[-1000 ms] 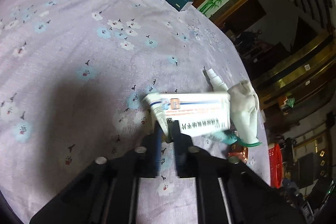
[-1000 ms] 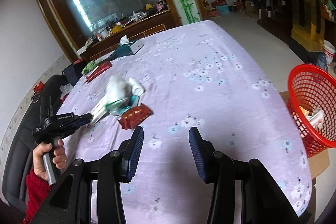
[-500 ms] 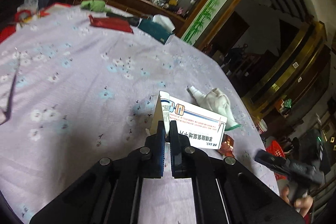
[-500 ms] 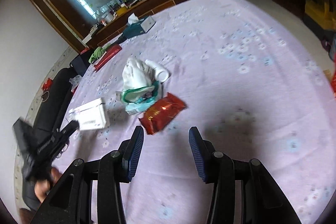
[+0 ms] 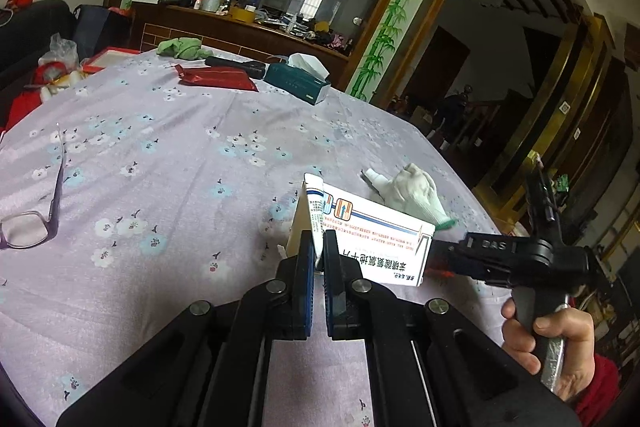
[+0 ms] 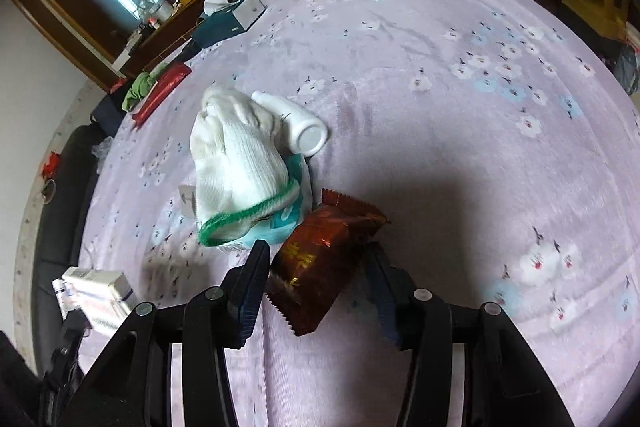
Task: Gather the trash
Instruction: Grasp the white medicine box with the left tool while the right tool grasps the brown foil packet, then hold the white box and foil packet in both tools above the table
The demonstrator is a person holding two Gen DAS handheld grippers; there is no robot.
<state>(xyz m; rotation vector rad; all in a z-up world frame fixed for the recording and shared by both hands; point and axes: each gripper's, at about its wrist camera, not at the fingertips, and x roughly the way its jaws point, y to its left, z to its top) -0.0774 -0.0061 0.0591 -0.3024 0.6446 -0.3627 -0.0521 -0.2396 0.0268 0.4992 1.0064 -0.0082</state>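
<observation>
**On a flowered counter, two grippers at the trash**

Over a round counter draped in a lilac cloth printed with pale blossoms, the left gripper has its jaws pressed together on the end flap of a white cardboard medicine box printed with blue and red lettering, the box lifted clear of the cloth and tilted. Across the counter, the right gripper stands with its jaws spread wide on either side of a dark red foil snack wrapper that lies flat on the cloth; neither jaw is seen pressing it. Just beyond the wrapper, a white knitted glove with a green cuff sits heaped on a crumpled teal-and-white plastic packet, and a small white plastic bottle lies on its side against the glove. A person's hand, in a red sleeve, grips the right gripper's handle in the left wrist view. Nearer the counter's left edge rests a pair of purple-framed spectacles. At the far side lie a dark green tissue box, a flat red foil packet and a bunched green cloth.
</observation>
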